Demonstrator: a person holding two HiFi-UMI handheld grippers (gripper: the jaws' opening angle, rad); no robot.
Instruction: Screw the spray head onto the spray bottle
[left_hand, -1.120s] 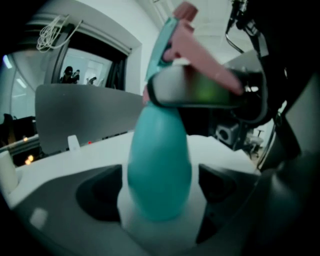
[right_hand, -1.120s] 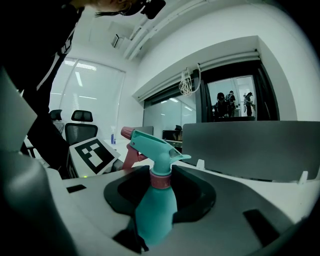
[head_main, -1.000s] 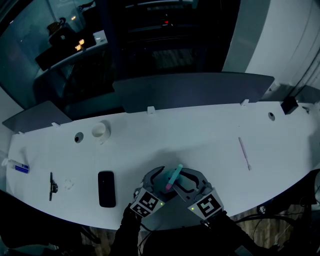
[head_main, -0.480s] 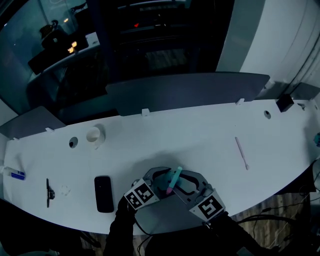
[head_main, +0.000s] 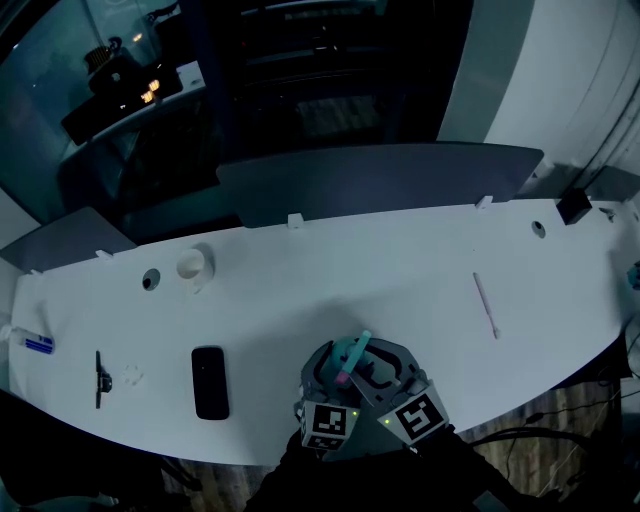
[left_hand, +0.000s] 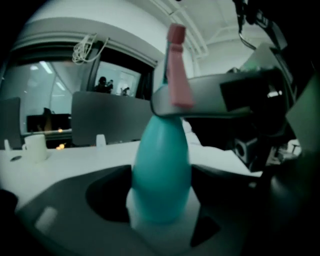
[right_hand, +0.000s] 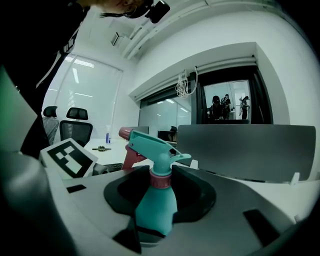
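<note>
A teal spray bottle (head_main: 352, 352) with a teal spray head (right_hand: 152, 147), pink collar (right_hand: 161, 180) and pink trigger (left_hand: 177, 75) is held over the table's near edge between both grippers. In the left gripper view the bottle's rounded body (left_hand: 161, 175) fills the gap of my left gripper (left_hand: 161, 200), and both pads touch it. My right gripper (right_hand: 157, 215) is shut on the bottle just under the collar, with the head standing above its jaws. In the head view the left gripper (head_main: 333, 378) sits close beside the right gripper (head_main: 368, 372).
On the white table (head_main: 400, 280) lie a black phone (head_main: 210, 382), a white cup (head_main: 192, 264), a thin pink stick (head_main: 484, 305), a small dark tool (head_main: 100, 377) and a blue item (head_main: 38, 343). A grey divider (head_main: 380, 180) runs along the far edge.
My left gripper has swung from the bottle's left side round to the near side, close against the right gripper. The bottle and the right gripper have stayed about where they were.
</note>
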